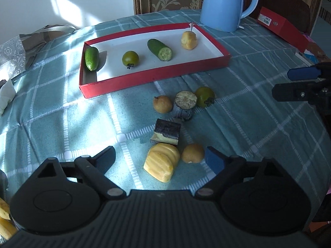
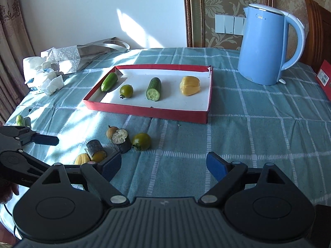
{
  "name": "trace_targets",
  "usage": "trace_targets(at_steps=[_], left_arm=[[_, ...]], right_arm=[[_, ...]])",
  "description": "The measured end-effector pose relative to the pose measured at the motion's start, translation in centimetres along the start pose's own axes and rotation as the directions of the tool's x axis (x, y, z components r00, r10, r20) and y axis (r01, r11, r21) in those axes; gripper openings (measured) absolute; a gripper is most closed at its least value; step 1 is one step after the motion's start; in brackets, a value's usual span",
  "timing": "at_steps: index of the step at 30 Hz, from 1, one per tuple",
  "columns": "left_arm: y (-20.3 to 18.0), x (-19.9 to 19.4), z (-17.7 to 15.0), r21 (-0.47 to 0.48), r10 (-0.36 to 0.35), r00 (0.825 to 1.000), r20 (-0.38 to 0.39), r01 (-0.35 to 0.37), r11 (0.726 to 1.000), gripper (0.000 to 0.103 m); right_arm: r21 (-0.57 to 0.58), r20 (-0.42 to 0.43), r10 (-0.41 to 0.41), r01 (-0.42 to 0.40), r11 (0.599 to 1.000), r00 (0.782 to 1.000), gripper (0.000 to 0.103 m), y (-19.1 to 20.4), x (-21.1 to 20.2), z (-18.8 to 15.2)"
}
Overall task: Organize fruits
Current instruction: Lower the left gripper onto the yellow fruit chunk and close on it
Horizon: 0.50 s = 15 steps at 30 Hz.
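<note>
A red tray (image 1: 157,76) (image 2: 149,111) holds a small cucumber (image 1: 92,58), a green tomato (image 1: 130,59), a cut cucumber (image 1: 159,49) and a yellow piece (image 1: 188,39). Loose on the cloth lie a yellow ridged piece (image 1: 161,164), two brown round fruits (image 1: 192,153) (image 1: 162,104), two dark eggplant chunks (image 1: 167,131) (image 1: 185,105) and a green tomato (image 1: 204,96) (image 2: 141,141). My left gripper (image 1: 160,159) is open around the yellow piece and the near brown fruit. My right gripper (image 2: 163,165) is open and empty over bare cloth, right of the loose pile.
A blue kettle (image 2: 266,47) stands behind the tray on the right. A red box (image 1: 283,28) lies at the far right edge. A bag and tissues (image 2: 51,70) sit at the far left. A small cucumber (image 2: 20,120) lies near the table's left edge.
</note>
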<state>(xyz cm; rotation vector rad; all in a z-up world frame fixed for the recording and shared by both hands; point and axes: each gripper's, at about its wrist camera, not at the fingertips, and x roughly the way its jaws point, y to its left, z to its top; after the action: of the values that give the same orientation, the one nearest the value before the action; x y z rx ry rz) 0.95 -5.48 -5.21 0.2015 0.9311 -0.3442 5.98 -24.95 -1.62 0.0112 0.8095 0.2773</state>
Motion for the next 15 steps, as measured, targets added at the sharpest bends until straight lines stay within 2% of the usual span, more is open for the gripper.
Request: trace_targets(at_steps=[3,7,14,15], left_arm=[[-0.1,1.6,-0.2,0.027,-0.032,0.999,-0.032,0.033,0.999,0.083],[0.7,2.9,-0.3,0.037,-0.107,0.991,-0.079,0.11,0.993,0.065],[1.3,3.7,0.2,0.111,-0.129,0.986,-0.106,0.141,0.984,0.062],[1.3,3.8,0.4,0.119,-0.125,0.986,-0.109,0.137,0.983,0.059]], right_arm=[[-0.008,0.0,-0.009,0.009,1.0,1.0,0.09,0.4,-0.3,-0.1],[-0.047,0.004,-0.03,0.031,0.998,1.0,0.09,1.1,-0.7,-0.1],[-0.054,-0.005,-0.047,0.047,0.997,0.999,0.09,1.3,-0.9,-0.5],[-0.055,-0.008,-0.05,0.05,0.997,0.999,0.09,1.3,-0.8,-0.6]])
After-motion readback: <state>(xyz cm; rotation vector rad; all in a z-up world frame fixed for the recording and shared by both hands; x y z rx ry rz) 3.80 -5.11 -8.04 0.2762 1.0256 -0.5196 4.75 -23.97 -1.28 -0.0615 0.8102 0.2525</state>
